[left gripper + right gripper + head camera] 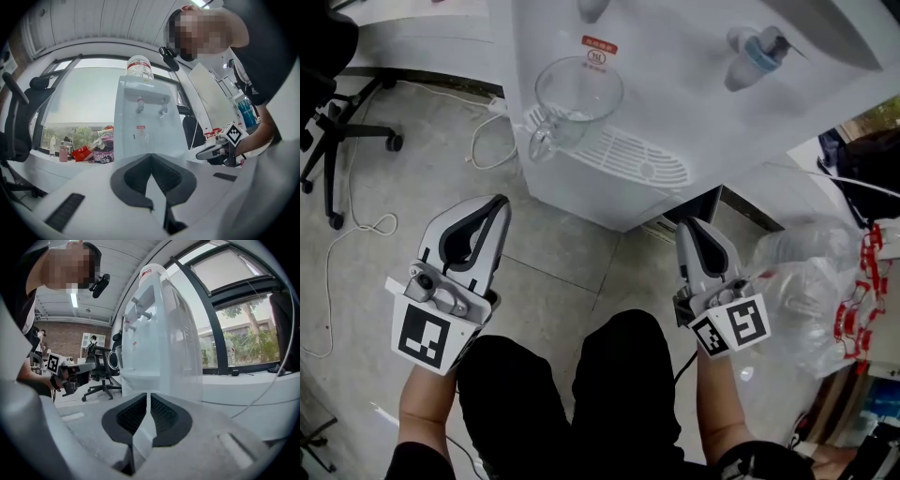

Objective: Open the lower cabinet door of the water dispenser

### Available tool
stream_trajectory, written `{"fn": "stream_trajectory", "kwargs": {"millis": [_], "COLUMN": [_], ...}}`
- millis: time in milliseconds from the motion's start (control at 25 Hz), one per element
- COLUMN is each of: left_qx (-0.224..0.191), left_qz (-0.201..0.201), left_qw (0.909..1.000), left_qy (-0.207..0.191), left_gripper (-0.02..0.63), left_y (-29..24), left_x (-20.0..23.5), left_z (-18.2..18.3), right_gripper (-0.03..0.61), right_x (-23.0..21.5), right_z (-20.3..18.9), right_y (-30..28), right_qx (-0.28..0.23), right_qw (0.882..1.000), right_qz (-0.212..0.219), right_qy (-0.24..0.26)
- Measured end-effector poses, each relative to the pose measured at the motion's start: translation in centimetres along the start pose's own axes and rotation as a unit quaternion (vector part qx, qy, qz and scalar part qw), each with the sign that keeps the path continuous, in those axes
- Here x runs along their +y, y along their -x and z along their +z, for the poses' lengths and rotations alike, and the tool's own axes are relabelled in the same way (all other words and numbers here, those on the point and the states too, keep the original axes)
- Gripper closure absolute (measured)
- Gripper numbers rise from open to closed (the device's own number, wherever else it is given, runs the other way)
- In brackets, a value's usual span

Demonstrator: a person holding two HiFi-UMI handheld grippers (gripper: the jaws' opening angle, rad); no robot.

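The white water dispenser (pixel 581 183) stands on the floor ahead of me, with a glass cup (pixel 577 94) on its drip tray (pixel 637 157). From above its lower front is steeply foreshortened and I make out no door handle. My left gripper (pixel 497 204) hangs shut and empty, low and to the dispenser's front left, apart from it. To the front right, near the cabinet's corner, my right gripper (pixel 689 225) is shut with nothing in it. The left gripper view looks straight at the dispenser (pixel 145 117) over closed jaws (pixel 150 155). The right gripper view shows the dispenser's side (pixel 159 333) beyond its tips (pixel 148 394).
A black office chair (pixel 337 141) stands at the left, with white cables (pixel 366 225) trailing over the tiled floor. Clear plastic bags (pixel 806 281) and red packaging (pixel 862 281) crowd the right side. The person's dark trouser legs (pixel 581 394) fill the bottom middle.
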State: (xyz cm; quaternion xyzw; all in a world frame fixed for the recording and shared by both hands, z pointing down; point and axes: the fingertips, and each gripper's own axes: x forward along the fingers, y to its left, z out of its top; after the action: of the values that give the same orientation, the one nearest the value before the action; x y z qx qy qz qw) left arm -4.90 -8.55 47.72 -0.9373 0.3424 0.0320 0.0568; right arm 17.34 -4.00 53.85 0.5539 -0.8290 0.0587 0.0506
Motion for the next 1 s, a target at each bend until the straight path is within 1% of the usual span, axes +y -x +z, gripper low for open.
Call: {"fn": "stream_trajectory", "kwargs": {"millis": [120, 320, 520, 640, 800, 920, 1000], "left_qx": [0.007, 0.017, 0.018, 0.011, 0.011, 0.006, 0.004], "left_qz": [0.007, 0.015, 0.028, 0.035, 0.032, 0.032, 0.035], "left_qw": [0.9999, 0.9997, 0.9994, 0.9993, 0.9994, 0.9994, 0.9993], "left_qy": [0.007, 0.003, 0.004, -0.005, 0.011, 0.013, 0.014], "left_gripper": [0.604, 0.605, 0.604, 0.604, 0.604, 0.604, 0.604], "left_y": [0.3, 1.2, 1.5, 1.0, 0.5, 0.5, 0.6], "left_x": [0.6, 1.5, 2.5, 3.1, 2.6, 2.5, 2.6], "left_z": [-0.2, -0.7, -1.5, -1.7, -1.8, -1.7, -1.9], "right_gripper": [0.561, 0.554, 0.522, 0.505, 0.486, 0.484, 0.466], "right_x": [-0.8, -1.7, -2.0, -2.4, -2.4, -2.3, -2.3], "right_z": [-1.1, -1.7, -2.4, -2.7, -3.0, -3.0, -3.1], "right_y": [-0.3, -1.1, -1.6, -2.3, -2.5, -2.3, -2.4], "right_qx": [0.011, 0.011, 0.005, 0.009, 0.009, 0.006, 0.005], "right_qw": [1.000, 1.000, 1.000, 0.999, 0.999, 0.999, 0.999], "right_qz": [-0.005, -0.013, -0.022, -0.023, -0.022, -0.023, -0.022], "right_qy": [0.007, 0.014, 0.015, 0.025, 0.022, 0.026, 0.024]}}
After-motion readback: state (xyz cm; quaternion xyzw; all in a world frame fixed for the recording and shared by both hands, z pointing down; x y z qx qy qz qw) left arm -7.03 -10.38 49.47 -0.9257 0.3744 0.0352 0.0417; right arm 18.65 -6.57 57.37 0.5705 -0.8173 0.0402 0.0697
